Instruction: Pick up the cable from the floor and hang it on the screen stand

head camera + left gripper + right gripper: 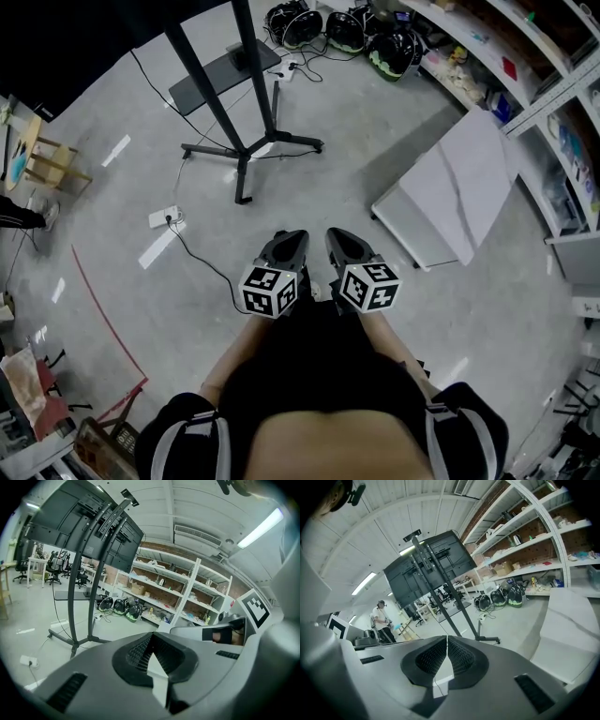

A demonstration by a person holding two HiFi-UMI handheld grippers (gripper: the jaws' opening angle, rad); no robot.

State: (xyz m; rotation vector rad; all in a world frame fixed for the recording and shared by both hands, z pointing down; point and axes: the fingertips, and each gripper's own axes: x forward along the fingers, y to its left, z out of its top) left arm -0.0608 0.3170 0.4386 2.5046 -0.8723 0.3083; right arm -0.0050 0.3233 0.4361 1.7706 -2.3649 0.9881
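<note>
A thin black cable (203, 261) lies on the grey floor and runs from a white power strip (164, 217) toward my feet. The screen stand (241, 141), black with splayed legs, rises a little beyond it; its dark screens show in the left gripper view (84, 527) and the right gripper view (426, 571). My left gripper (296, 235) and right gripper (333, 234) hang side by side just in front of my body, short of the cable. Both are shut with nothing between the jaws (152, 638) (447, 638).
A pale grey slab (459, 187) lies on the floor at the right, beside long shelves (525, 56). Dark helmets (342, 28) sit on the floor behind the stand. A wooden stool (47, 161) stands far left, near a red floor line (101, 309). A person (380, 617) stands in the distance.
</note>
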